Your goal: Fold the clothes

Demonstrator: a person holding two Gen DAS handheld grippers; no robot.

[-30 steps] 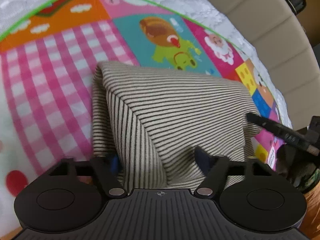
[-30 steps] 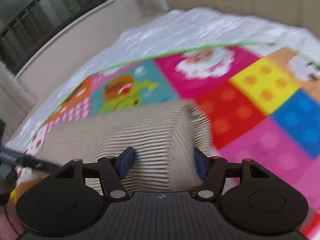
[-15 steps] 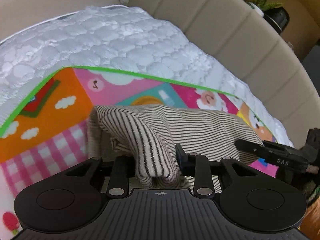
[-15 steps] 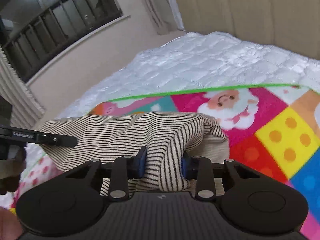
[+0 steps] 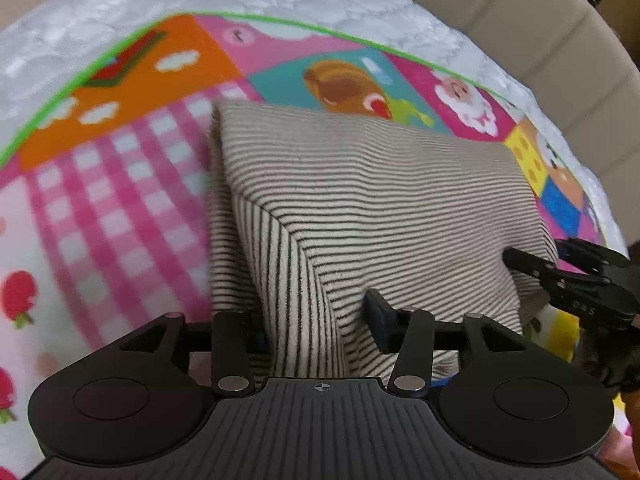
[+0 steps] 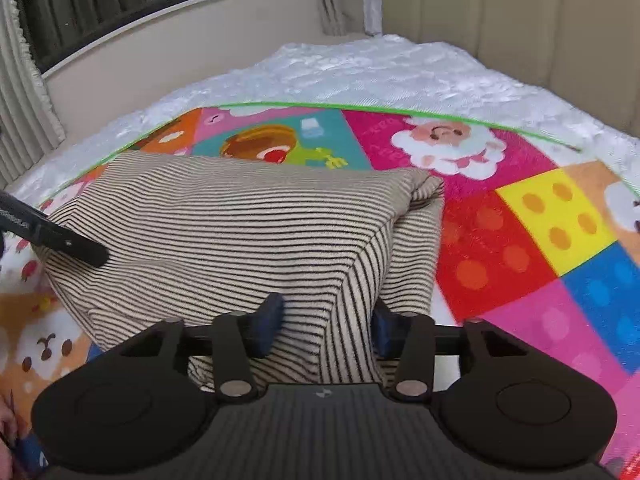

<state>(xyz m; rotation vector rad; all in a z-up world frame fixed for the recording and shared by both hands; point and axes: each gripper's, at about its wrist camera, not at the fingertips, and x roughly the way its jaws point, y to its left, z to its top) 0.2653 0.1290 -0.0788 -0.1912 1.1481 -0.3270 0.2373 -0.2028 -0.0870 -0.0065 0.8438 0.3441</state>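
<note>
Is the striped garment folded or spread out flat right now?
Folded: the striped garment lies doubled on the play mat, its top layer overlapping the lower one at the right edge.
</note>
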